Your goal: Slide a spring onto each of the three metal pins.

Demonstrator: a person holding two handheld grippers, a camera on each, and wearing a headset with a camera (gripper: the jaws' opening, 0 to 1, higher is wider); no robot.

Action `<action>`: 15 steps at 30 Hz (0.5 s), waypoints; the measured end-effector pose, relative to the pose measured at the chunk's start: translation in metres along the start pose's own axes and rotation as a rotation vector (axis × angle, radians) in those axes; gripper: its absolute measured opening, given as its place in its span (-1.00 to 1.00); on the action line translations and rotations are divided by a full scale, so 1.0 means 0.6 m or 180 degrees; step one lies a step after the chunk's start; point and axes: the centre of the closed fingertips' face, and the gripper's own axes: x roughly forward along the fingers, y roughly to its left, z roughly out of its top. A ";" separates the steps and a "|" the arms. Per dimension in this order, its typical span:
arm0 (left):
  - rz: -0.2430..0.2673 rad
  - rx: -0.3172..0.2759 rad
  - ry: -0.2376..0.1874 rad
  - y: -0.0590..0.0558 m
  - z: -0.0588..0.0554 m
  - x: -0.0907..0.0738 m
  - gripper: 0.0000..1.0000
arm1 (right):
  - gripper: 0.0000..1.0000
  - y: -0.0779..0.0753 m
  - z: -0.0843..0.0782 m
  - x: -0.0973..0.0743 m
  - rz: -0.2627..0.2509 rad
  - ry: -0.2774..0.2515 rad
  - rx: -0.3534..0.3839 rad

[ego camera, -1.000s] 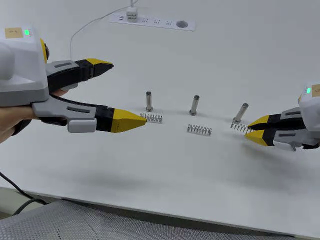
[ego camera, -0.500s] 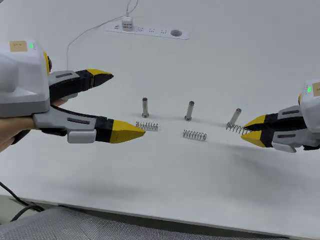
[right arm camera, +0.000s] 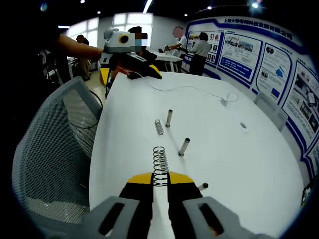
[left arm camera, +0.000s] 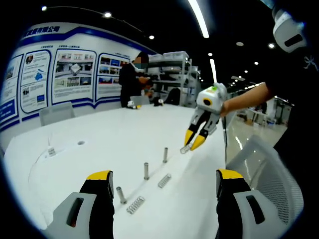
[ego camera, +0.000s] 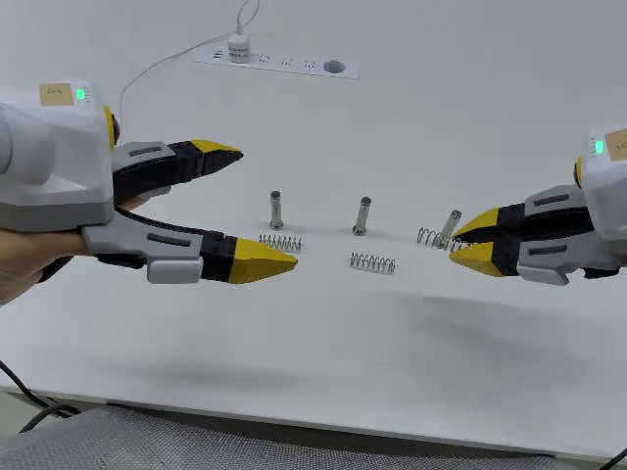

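The right gripper (ego camera: 460, 243) has its jaws pinching one end of a spring (ego camera: 431, 237), which sticks out just beside the right pin (ego camera: 451, 227). The left gripper (ego camera: 253, 208) hovers with jaws spread wide near the left pin (ego camera: 276, 210). Two loose springs (ego camera: 280, 242) lie on the white bench (ego camera: 313, 372) before the left pin and the middle pin (ego camera: 362, 215).

nothing is reading cleanly. blue wall banner (left arm camera: 50, 31) is carrying white characters, possibly chinese; posters (left arm camera: 75, 69) below and the tan sticker (ego camera: 55, 94) on left gripper (ego camera: 266, 208) are coming out illegible.
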 end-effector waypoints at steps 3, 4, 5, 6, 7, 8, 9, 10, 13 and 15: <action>-0.0058 0.0026 0.0000 -0.008 0.003 0.012 0.72 | -0.79 0.007 0.021 0.003 0.0027 -0.0063 -0.0051; -0.0071 0.0031 0.0005 -0.010 0.003 0.014 0.71 | -0.79 0.008 0.026 0.005 0.0033 -0.0074 -0.0056; -0.0085 0.0045 0.0008 -0.012 0.003 0.017 0.70 | -0.79 0.009 0.029 0.006 0.0040 -0.0082 -0.0067; -0.0106 0.0066 0.0018 -0.015 0.003 0.021 0.69 | -0.79 0.012 0.035 0.008 0.0052 -0.0090 -0.0091; -0.0117 0.0075 0.0020 -0.016 0.003 0.023 0.68 | -0.79 0.014 0.037 0.009 0.0065 -0.0088 -0.0109; -0.0136 0.0079 0.0025 -0.018 0.002 0.026 0.67 | -0.79 0.016 0.040 0.011 0.0076 -0.0077 -0.0135; -0.0149 0.0084 0.0028 -0.020 0.002 0.029 0.66 | -0.79 0.017 0.042 0.012 0.0085 -0.0073 -0.0150; -0.0158 0.0090 0.0037 -0.021 0.001 0.031 0.64 | -0.79 0.019 0.044 0.013 0.0096 -0.0074 -0.0167; -0.0207 0.0094 0.0099 -0.025 -0.005 0.039 0.56 | -0.79 0.027 0.055 0.013 0.0157 -0.0091 -0.0213; -0.0235 0.0103 0.0108 -0.028 -0.007 0.043 0.50 | -0.79 0.030 0.057 0.013 0.0187 -0.0046 -0.0315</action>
